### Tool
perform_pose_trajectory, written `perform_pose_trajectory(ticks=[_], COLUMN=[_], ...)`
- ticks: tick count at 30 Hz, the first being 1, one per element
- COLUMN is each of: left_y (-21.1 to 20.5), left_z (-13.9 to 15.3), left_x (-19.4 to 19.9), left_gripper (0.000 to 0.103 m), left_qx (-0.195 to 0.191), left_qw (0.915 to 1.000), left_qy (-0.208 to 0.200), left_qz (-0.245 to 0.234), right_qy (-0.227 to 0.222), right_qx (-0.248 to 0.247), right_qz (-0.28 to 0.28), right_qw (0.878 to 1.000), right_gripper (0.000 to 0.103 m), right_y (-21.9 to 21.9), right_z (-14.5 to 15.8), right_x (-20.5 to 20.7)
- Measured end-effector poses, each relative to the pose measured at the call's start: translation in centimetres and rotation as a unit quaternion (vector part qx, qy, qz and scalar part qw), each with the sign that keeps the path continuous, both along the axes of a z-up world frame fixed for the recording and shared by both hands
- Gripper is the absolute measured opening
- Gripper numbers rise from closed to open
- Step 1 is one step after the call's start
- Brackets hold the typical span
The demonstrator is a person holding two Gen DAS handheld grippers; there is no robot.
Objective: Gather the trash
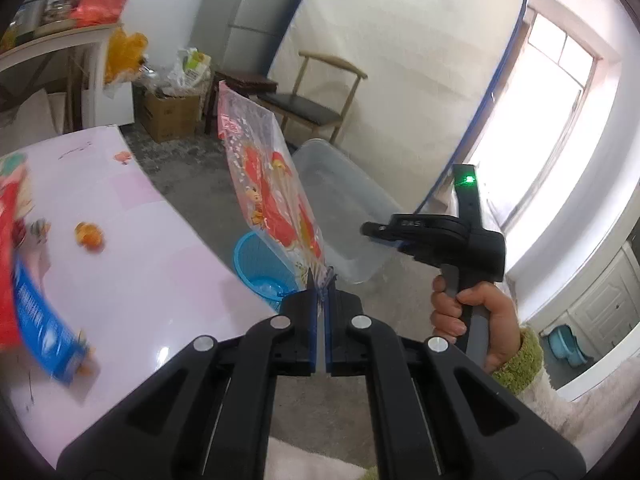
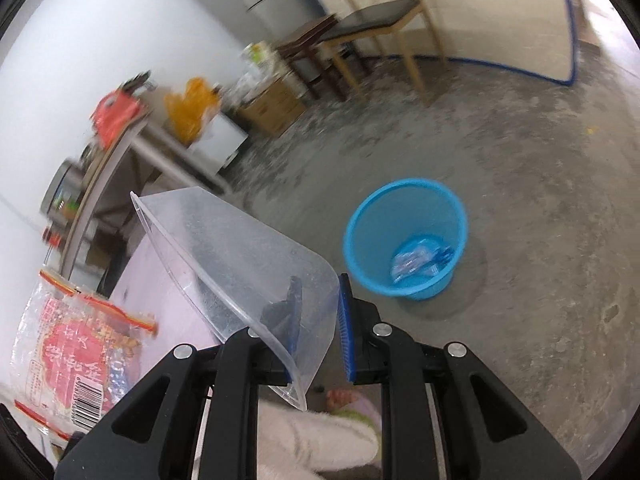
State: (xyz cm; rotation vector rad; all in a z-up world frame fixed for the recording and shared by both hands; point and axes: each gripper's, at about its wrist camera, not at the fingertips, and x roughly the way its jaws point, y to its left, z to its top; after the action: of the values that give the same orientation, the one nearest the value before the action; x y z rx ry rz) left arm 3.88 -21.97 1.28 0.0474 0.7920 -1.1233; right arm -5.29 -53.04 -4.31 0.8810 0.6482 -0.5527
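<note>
Pink table (image 1: 120,240) at the left, with scraps lying on it. Clear plastic tub (image 2: 240,260), tilted, clamped by one wall only between the jaws of the right gripper (image 2: 320,292); risks to pivot or slide out, being smooth and held just at the rim. Blue bin (image 2: 404,240) down on the floor, well apart, some wrapper already inside. Red-printed snack bag (image 1: 272,184) pinched by its bottom edge in the closed left gripper (image 1: 320,280), seemingly over the bin; being light, may flutter and miss if released from so high. Orange peel (image 1: 90,236) waiting on the table.
</note>
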Motion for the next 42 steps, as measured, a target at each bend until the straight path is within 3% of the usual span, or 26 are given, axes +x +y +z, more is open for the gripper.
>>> perform_pose_trajectory(ticks=[3,6,11,15,19,22,23,24,25,29,37,42], left_y=[-3.6,-8.1,-16.9,-22.8,-27.8,-29.9,-30.6,-30.8,-30.9,-30.4,-26.6,-22.4], left_z=[0.3,-0.9,-5.0,-9.0,-12.5,-13.9,-14.5,-15.0,-15.3,-15.1,-10.1,-4.4], left_x=[1.7,4.6,9.3,11.8,13.9,15.3,15.8,16.1,16.0,16.3,16.9,15.1], left_gripper=[0.001,0.001,0.001,0.001,0.001,0.003,0.011,0.018,0.033,0.043,0.047,0.056], left_qx=[0.026,0.067,0.161,0.225,0.264,0.266,0.269,0.273,0.278,0.272,0.219,0.164], left_qw=[0.9995,0.9945,0.9773,0.9637,0.9507,0.9514,0.951,0.9492,0.9473,0.9478,0.9654,0.9804], left_qy=[0.014,0.074,0.13,0.134,0.153,0.148,0.147,0.15,0.155,0.165,0.141,0.109], left_qz=[-0.013,-0.032,-0.045,-0.051,-0.056,-0.049,-0.042,-0.04,-0.035,-0.026,-0.004,-0.002], right_qy=[0.016,0.034,0.067,0.103,0.129,0.134,0.131,0.133,0.138,0.138,0.129,0.112], right_qx=[-0.012,-0.009,0.034,0.075,0.094,0.104,0.114,0.125,0.131,0.15,0.126,0.093], right_qz=[-0.041,-0.074,-0.104,-0.114,-0.117,-0.118,-0.116,-0.117,-0.119,-0.129,-0.113,-0.085], right_qw=[0.999,0.997,0.992,0.985,0.98,0.978,0.978,0.976,0.975,0.97,0.977,0.986], right_gripper=[0.018,0.018,0.018,0.018,0.018,0.019,0.025,0.038,0.044,0.049,0.052,0.06], right_y=[-2.7,-5.4,-9.7,-12.5,-14.6,-16.3,-16.9,-17.5,-17.7,-18.0,-16.0,-13.7], right_z=[-0.6,-2.4,-7.6,-12.8,-16.5,-18.5,-19.4,-20.3,-20.9,-22.3,-20.0,-15.4], right_x=[-0.9,-1.2,0.1,2.5,5.8,8.1,8.8,9.5,9.8,9.5,6.2,3.7])
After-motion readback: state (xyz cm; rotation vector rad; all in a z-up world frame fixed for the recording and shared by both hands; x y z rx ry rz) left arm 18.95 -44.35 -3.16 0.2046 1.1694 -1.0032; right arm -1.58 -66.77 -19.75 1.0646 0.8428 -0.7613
